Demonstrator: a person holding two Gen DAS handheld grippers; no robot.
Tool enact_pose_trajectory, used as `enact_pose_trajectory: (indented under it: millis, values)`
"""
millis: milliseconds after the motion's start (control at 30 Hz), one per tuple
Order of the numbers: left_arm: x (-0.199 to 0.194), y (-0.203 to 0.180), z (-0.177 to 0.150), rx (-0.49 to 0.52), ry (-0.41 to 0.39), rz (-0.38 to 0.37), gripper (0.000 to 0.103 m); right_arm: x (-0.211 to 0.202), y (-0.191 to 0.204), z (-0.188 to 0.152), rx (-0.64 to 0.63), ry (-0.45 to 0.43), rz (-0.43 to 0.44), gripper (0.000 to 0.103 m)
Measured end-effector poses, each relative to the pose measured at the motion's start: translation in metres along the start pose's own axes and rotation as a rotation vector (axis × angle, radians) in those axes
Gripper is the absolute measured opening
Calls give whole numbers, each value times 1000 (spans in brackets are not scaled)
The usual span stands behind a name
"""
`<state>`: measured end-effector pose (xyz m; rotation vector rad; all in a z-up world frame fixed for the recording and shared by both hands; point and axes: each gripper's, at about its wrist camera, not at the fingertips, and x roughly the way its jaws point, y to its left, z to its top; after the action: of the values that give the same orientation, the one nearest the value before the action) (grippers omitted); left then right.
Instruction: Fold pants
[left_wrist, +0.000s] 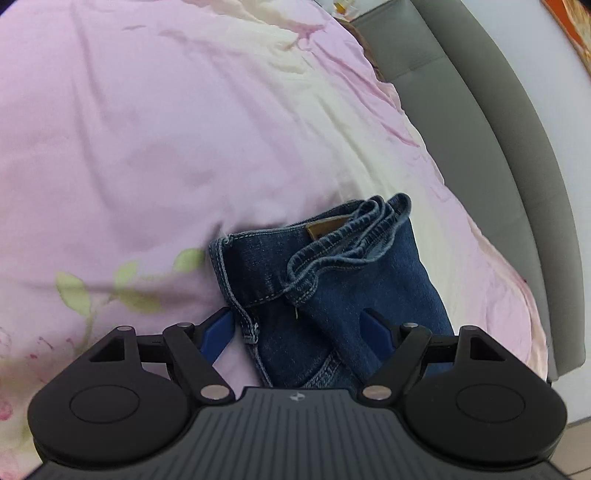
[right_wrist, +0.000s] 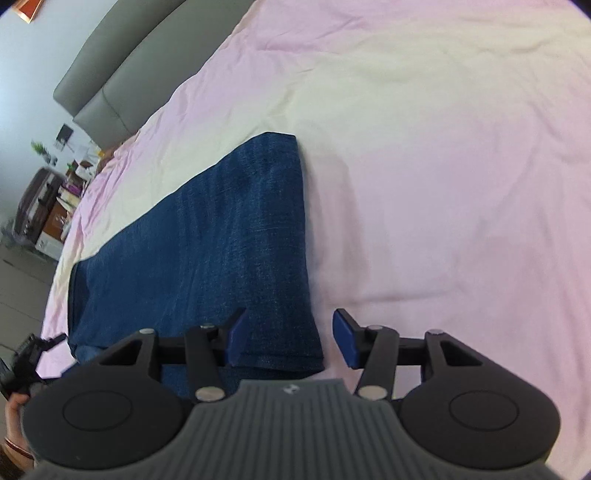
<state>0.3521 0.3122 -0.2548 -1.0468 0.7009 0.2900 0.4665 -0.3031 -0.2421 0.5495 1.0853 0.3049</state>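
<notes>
So the pants (left_wrist: 314, 288) are lying folded lengthwise on the bed (left_wrist: 147, 129), running along its side edge toward the grey headboard (left_wrist: 461, 110). Waistband end with the brown patch (left_wrist: 325, 228) sits under the left gripper (left_wrist: 297, 328); the squared-off far end shows in the right wrist view.

Left gripper is spread wide, nothing pinched, denim just lying between the blue fingers (left_wrist: 218, 332). Right gripper (right_wrist: 291, 339) is about half apart, straddling the near corner of the cloth without clamping it.

My guess for the next fold: bite all the layers at each corner, not just the top one, then lift both ends evenly so the stack doesn't slide apart.
</notes>
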Motion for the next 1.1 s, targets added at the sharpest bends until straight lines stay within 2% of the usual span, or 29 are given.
enact_pose_trajectory:
  millis: [100,233,267,367,433,467,533,600,700,800,933,1100]
  values:
    - [14,6,1,-28,-31,-5,91,20,-16,4,104,11,65,48]
    - [23,6,6,30,-59,6,73,49,-31,6,200,20,154,48]
    - [23,6,6,36,-60,4,71,55,-35,6,227,22,179,47]
    - [21,-1,7,87,-53,24,61,65,-37,3,270,14,229,38]
    - [19,-10,9,117,-55,27,47,63,-30,3,242,1,223,26]
    - [16,-15,10,142,-54,29,44,58,-26,4,221,-8,218,20]
    - [12,-29,12,193,-51,41,37,45,-14,9,183,-24,211,12]
    - [5,-43,14,224,-55,40,33,26,3,17,149,-48,204,9]
    - [-11,-60,13,244,-64,19,31,-5,32,27,133,-79,179,8]
    - [-27,-77,0,259,-29,3,30,-43,47,28,99,-127,183,7]
    - [-51,-92,-46,275,45,-38,29,-103,27,19,113,-147,135,7]
    - [-77,-85,-124,302,151,-63,28,-174,-31,-21,201,-139,19,7]
